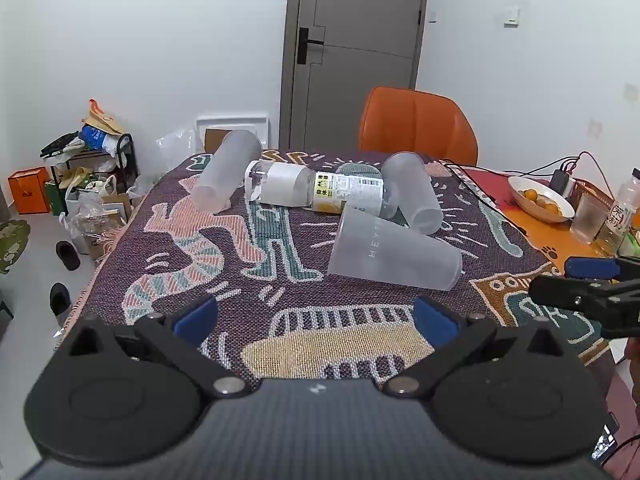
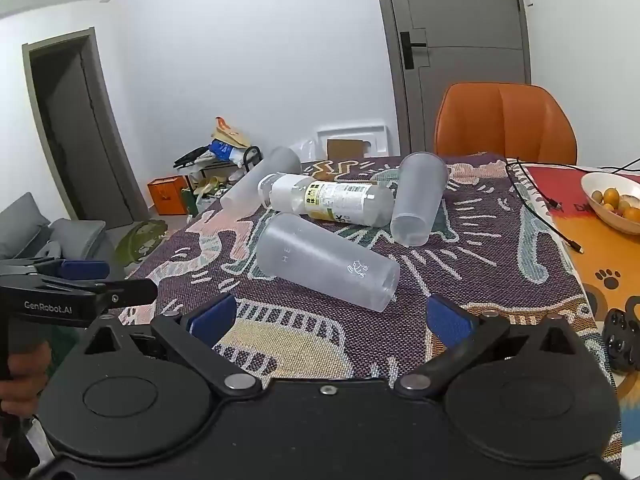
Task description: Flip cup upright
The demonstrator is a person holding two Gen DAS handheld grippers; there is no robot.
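Left black two-finger gripper with blue pads (image 1: 314, 316) and right black two-finger gripper with blue pads (image 2: 330, 318) both held side by side, level, jaws spread wide, nothing between the fingers, pointing forward.

Frosted cup (image 2: 326, 262) on its side, right gripper (image 2: 326, 316) fingers apart

Both wrist cams low, facing same table (image 1: 120, 256); L left of R

Counter (image 1: 532, 236) draped in a patterned woven cloth (image 1: 168, 248).
Holding three frosted cups (image 1: 392, 256) on their sides, a toppled bottle (image 1: 316, 190), a fruit bowl (image 1: 540, 200) and cables (image 2: 536, 204).
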